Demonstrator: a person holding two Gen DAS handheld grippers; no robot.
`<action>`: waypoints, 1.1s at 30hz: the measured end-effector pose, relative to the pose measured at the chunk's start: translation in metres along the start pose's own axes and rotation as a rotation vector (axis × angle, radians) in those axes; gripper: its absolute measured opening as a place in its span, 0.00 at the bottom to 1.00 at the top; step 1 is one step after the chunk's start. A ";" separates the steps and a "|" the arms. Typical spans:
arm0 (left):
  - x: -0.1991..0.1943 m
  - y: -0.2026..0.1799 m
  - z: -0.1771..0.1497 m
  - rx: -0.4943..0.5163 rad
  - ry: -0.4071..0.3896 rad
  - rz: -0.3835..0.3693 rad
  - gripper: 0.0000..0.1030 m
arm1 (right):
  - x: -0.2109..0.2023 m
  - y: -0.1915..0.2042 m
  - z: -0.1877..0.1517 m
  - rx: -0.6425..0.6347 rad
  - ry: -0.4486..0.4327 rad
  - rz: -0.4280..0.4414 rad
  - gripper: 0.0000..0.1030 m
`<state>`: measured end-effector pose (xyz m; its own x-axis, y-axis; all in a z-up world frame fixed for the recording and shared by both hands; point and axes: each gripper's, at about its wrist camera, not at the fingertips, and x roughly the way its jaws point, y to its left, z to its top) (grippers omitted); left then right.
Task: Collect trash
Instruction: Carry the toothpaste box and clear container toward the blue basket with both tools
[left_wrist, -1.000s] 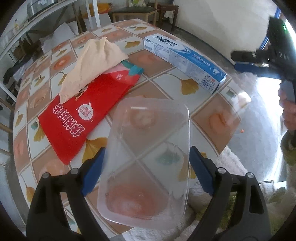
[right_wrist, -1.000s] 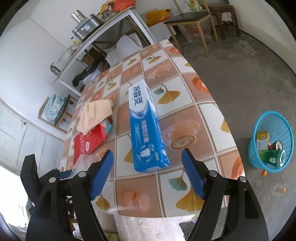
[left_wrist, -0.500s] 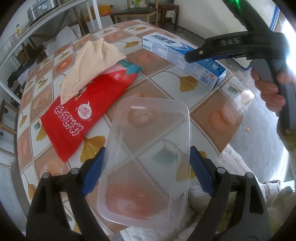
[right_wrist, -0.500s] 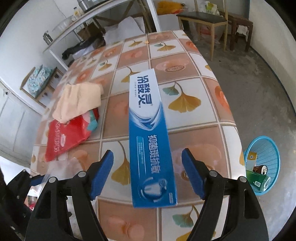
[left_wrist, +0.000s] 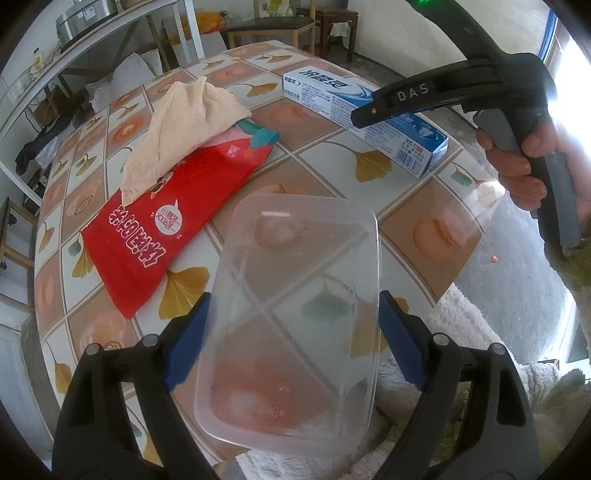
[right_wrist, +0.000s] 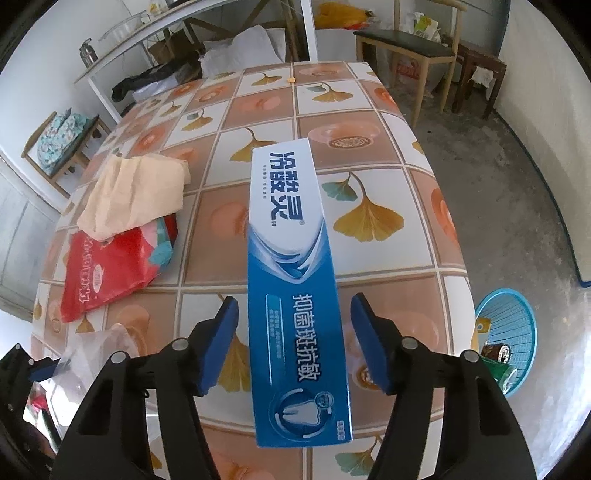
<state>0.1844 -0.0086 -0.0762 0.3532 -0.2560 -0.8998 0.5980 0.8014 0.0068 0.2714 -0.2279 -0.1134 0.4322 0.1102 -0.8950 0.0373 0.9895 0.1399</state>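
Note:
A clear plastic container (left_wrist: 295, 258) sits between the blue pads of my left gripper (left_wrist: 295, 332), which is shut on it over the near table edge. The same container shows at the lower left of the right wrist view (right_wrist: 92, 350). A blue and white toothpaste box (right_wrist: 291, 236) lies on the tiled table (right_wrist: 332, 110). My right gripper (right_wrist: 293, 339) straddles its near end, jaws closing, with a gap left on each side of the box. In the left wrist view that box (left_wrist: 332, 99) lies at the far right under the right gripper's black finger (left_wrist: 406, 99).
A red snack bag (left_wrist: 166, 214) lies left of the container with a beige cloth (left_wrist: 181, 125) on its far end. A blue basket (right_wrist: 509, 332) holding cans and a carton stands on the floor right of the table. Chairs and a shelf are behind the table.
My right gripper has swung in over the toothpaste box, lined up with it, and its jaws have narrowed around it. The left gripper and its container have stayed put.

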 end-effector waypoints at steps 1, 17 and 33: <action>0.000 0.000 0.000 0.000 0.000 0.000 0.81 | 0.001 0.000 0.000 0.000 0.003 0.000 0.60; -0.004 -0.002 0.001 0.003 -0.009 0.002 0.81 | 0.005 -0.003 0.003 0.019 -0.012 -0.021 0.45; -0.014 -0.007 0.005 -0.002 -0.043 0.001 0.80 | -0.039 -0.016 -0.012 0.061 -0.122 0.039 0.43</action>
<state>0.1792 -0.0130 -0.0611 0.3840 -0.2784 -0.8804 0.5962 0.8028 0.0061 0.2433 -0.2471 -0.0862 0.5403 0.1324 -0.8310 0.0714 0.9768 0.2021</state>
